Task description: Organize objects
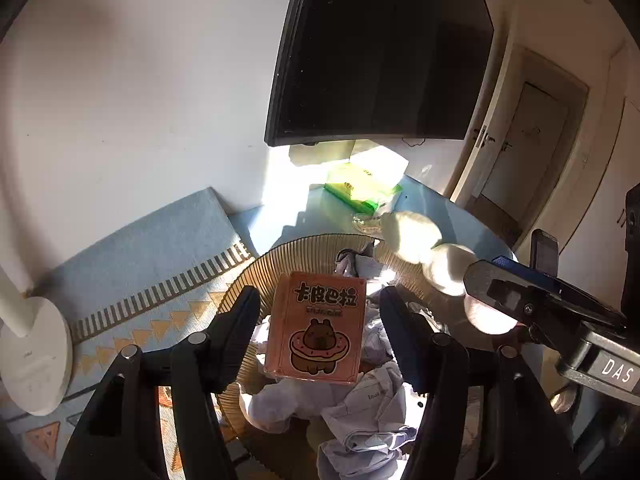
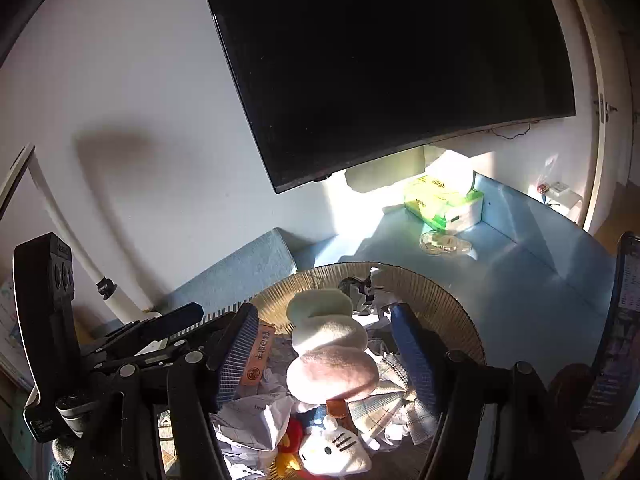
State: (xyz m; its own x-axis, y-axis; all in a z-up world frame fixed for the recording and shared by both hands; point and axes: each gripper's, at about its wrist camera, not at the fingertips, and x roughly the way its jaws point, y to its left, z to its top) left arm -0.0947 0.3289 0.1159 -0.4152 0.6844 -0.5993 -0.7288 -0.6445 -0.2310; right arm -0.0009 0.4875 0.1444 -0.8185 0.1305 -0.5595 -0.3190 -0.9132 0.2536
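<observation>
A round ribbed amber tray (image 1: pixel 248 276) (image 2: pixel 440 296) holds crumpled white paper (image 1: pixel 360 412) (image 2: pixel 256 420). My left gripper (image 1: pixel 320 312) is open around an orange box with a capybara picture (image 1: pixel 318 328), which stands over the tray; its edge shows in the right wrist view (image 2: pixel 258 356). My right gripper (image 2: pixel 324 340) is open around a plush caterpillar with cream and pink segments (image 2: pixel 332 344), also seen in the left wrist view (image 1: pixel 420 248). A Hello Kitty plush (image 2: pixel 334 452) and a small red-and-yellow plush (image 2: pixel 290 448) lie below it in the tray.
The tray sits on a blue mat with orange triangles (image 1: pixel 132 264). A green tissue pack (image 1: pixel 360 190) (image 2: pixel 440 200) and a clear plastic item (image 2: pixel 444 244) lie near the wall under a black screen (image 1: pixel 380 48). A white lamp base (image 1: pixel 32 356) stands at left.
</observation>
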